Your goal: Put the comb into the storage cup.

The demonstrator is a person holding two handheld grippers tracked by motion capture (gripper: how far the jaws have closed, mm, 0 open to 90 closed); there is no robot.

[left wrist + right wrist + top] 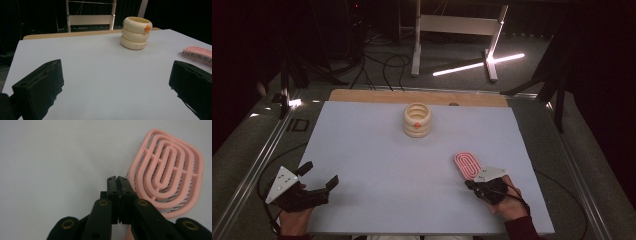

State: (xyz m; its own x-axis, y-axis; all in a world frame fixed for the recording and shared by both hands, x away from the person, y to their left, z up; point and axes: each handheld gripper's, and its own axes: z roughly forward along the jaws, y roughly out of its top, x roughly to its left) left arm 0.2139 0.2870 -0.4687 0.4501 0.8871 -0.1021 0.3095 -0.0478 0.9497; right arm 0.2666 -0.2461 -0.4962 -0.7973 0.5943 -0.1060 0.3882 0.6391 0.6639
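Altogether: one pink brush [467, 165], one cream holder [417, 120], two claws.

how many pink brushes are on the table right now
1. The pink brush lies bristles down on the white table, at the right gripper, well apart from the cream ringed holder.

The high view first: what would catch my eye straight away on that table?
Probably the cream ringed holder with an orange spot, standing alone toward the far middle of the white table. Next, the pink brush at near right, lying bristles down with the right gripper beside its handle, fingers pressed together. The left gripper rests at near left, fingers wide apart.
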